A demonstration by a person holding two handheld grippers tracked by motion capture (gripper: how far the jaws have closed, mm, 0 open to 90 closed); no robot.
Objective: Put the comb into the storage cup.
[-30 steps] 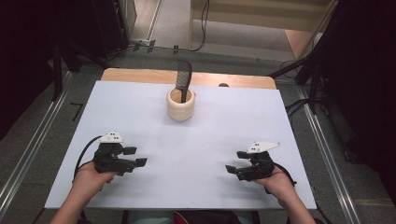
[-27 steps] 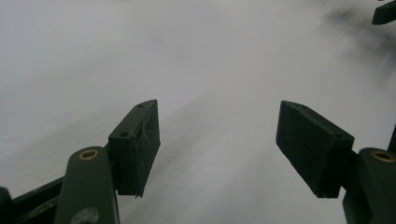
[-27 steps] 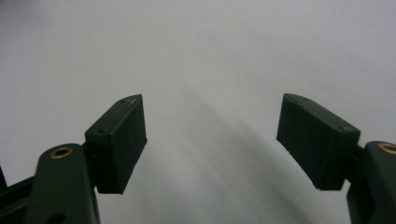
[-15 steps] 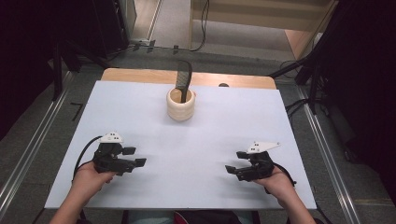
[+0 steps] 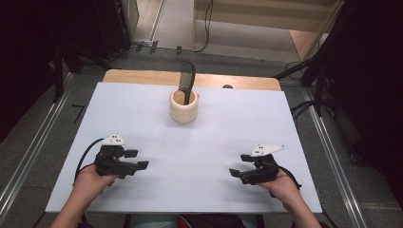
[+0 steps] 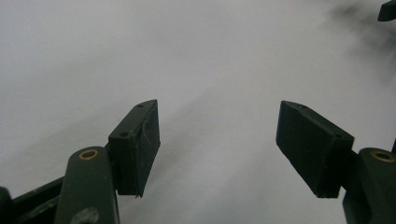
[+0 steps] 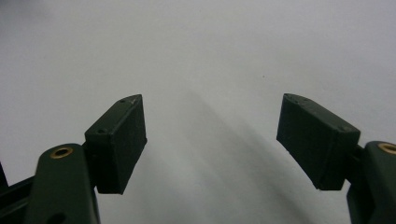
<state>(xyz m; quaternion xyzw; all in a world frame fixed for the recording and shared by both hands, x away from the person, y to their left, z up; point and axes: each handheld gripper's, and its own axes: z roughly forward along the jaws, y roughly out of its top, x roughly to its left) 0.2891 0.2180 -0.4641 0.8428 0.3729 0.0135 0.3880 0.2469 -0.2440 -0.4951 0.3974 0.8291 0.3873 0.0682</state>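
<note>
A round pale wooden cup (image 5: 183, 106) stands at the far middle of the white table (image 5: 190, 142), with a dark flat tool (image 5: 187, 78) leaning out of it. My left gripper (image 5: 137, 160) rests low at the near left, open, jaws pointing right. Over at the near right my right gripper (image 5: 240, 166) is also open and points left. In the left gripper view the gripper (image 6: 217, 140) has only bare table between its pads (image 6: 140, 140). The right gripper view shows the same for that gripper (image 7: 210, 140), pads (image 7: 119, 140) wide apart.
A wooden strip (image 5: 142, 76) runs along the table's far edge. Metal rails (image 5: 28, 156) flank the table on both sides, and cables (image 5: 304, 107) lie on the floor at the right. A dark tip of the other gripper (image 6: 387, 10) peeks in at the left gripper view's top right.
Both grippers have shifted only very slightly; the right one sits a touch lower toward the near edge. The cup and tool have not moved.
</note>
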